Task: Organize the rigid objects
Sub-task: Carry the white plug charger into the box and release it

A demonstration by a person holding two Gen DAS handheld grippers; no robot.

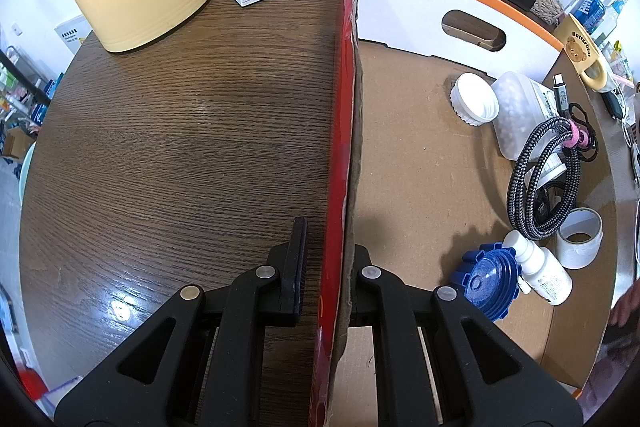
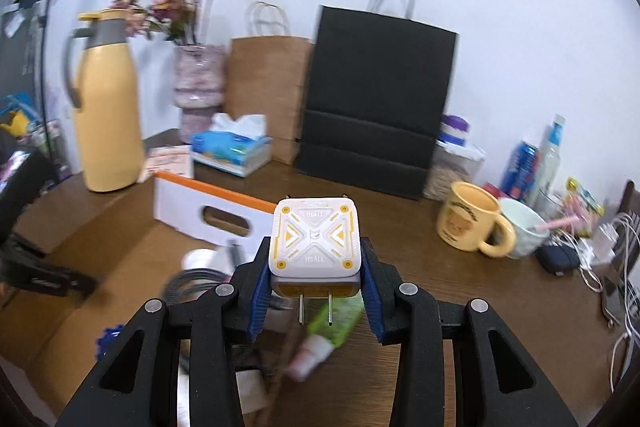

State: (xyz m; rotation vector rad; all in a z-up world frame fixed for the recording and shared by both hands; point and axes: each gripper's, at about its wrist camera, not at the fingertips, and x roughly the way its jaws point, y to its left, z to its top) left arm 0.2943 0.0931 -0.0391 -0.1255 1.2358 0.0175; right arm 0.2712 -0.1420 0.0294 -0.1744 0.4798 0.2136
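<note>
Background only: yellow thermos jug (image 2: 108, 103) at left on the wood table (image 1: 180, 131). Vase of dried flowers (image 2: 199, 83) beside it, tissue pack (image 2: 230, 147) in front. Brown paper bag (image 2: 266, 87) and black paper bag (image 2: 380, 99) stand against the wall, centre. Yellow bear mug (image 2: 470, 223) at right, touching a pale cup (image 2: 524, 227).

Likely a home: wooden table (image 1: 180, 147) crowded with thermos (image 2: 108, 99), tissues (image 2: 230, 147), mugs (image 2: 472, 223).
</note>
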